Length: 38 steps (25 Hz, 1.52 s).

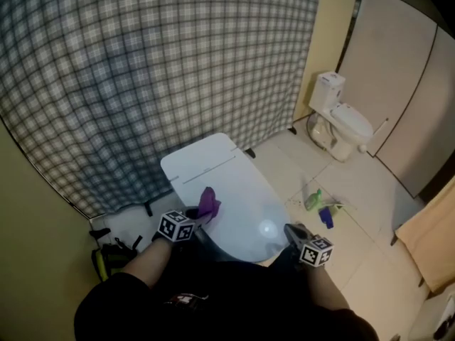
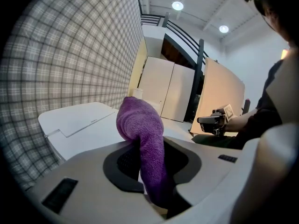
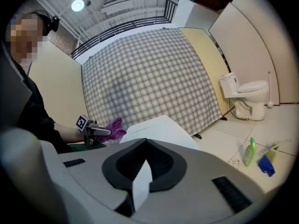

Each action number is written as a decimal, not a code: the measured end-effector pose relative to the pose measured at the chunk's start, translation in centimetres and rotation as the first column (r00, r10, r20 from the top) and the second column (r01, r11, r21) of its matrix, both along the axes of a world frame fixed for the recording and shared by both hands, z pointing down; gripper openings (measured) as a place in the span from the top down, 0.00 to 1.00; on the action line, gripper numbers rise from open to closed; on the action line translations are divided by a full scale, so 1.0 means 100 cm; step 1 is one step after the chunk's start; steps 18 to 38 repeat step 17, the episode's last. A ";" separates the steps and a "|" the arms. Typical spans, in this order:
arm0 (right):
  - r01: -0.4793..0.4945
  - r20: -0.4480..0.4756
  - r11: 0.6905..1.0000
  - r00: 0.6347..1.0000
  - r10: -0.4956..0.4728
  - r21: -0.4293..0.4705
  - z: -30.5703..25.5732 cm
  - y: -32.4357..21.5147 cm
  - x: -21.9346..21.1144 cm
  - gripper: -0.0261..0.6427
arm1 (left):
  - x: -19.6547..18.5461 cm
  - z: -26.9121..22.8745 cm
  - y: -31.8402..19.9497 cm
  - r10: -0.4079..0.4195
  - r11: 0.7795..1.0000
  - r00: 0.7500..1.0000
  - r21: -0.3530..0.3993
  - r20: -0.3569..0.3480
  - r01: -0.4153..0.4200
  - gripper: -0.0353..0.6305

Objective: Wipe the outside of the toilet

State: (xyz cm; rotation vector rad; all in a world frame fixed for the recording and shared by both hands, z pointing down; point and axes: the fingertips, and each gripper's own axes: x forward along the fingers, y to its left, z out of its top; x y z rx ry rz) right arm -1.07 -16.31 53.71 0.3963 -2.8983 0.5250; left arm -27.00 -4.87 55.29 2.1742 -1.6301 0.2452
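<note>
The left gripper (image 1: 199,216) is clamping a purple cloth (image 1: 208,203), its fingers closing on the lower fold while the rest is standing up in a loop. It is holding the cloth over the near left part of the white toilet (image 1: 234,183), whose lid is lying shut in front of the plaid curtain (image 1: 142,69). Whether the cloth is touching the lid cannot be determined. The right gripper (image 1: 293,231) is hovering at the near right edge of the bowl, fingers drawn together with nothing between them. No wiped or wet area is showing on the lid, so in my judgement wiping is only starting, with lid, bowl sides and base outstanding. A green spray bottle (image 1: 313,199) is lying on the floor to the right.
</note>
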 end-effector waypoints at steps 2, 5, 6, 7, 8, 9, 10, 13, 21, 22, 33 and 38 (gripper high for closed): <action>-0.022 0.003 0.999 1.000 0.022 -0.025 -0.004 -0.007 0.006 0.95 | 0.001 -0.011 -0.004 0.006 1.000 1.000 -0.022 0.011 -0.005 0.81; -0.029 0.006 0.999 1.000 0.029 -0.022 -0.016 -0.011 -0.001 0.95 | -0.008 -0.022 -0.007 0.007 0.999 1.000 -0.039 0.005 -0.007 0.81; -0.024 0.004 1.000 1.000 0.024 -0.008 -0.017 -0.010 -0.005 0.95 | -0.011 -0.021 -0.007 0.007 0.999 1.000 -0.037 0.001 -0.007 0.81; -0.020 0.003 1.000 1.000 0.020 0.007 -0.017 -0.010 -0.010 0.95 | -0.014 -0.019 -0.007 0.008 0.999 1.000 -0.032 -0.003 -0.008 0.81; -0.017 0.003 1.000 1.000 0.017 0.021 -0.016 -0.010 -0.013 0.95 | -0.015 -0.016 -0.005 0.009 1.000 1.000 -0.028 -0.006 -0.009 0.81; -0.017 0.004 0.999 1.000 0.017 0.033 -0.016 -0.012 -0.016 0.95 | -0.015 -0.013 -0.004 0.009 1.000 1.000 -0.025 -0.007 -0.009 0.81; -0.019 0.009 0.999 1.000 0.018 0.039 -0.014 -0.013 -0.018 0.95 | -0.015 -0.010 -0.003 0.009 1.000 1.000 -0.025 -0.008 -0.009 0.81; -0.029 0.028 0.999 0.999 0.028 0.024 -0.001 -0.015 -0.025 0.95 | -0.016 0.000 0.001 0.010 0.999 1.000 -0.041 -0.004 -0.010 0.81; -0.030 -0.027 0.999 0.999 0.031 0.022 0.020 -0.021 -0.039 0.95 | -0.024 0.012 -0.013 0.009 0.999 1.000 -0.035 0.002 -0.009 0.81; -0.030 -0.027 0.999 0.999 0.031 0.022 0.020 -0.021 -0.039 0.95 | -0.024 0.012 -0.013 0.009 0.999 1.000 -0.035 0.002 -0.009 0.81; -0.030 -0.027 0.999 0.999 0.031 0.022 0.020 -0.021 -0.039 0.95 | -0.024 0.012 -0.013 0.009 0.999 1.000 -0.035 0.002 -0.009 0.81; -0.030 -0.027 0.999 0.999 0.031 0.022 0.020 -0.021 -0.039 0.95 | -0.024 0.012 -0.013 0.009 0.999 1.000 -0.035 0.002 -0.009 0.81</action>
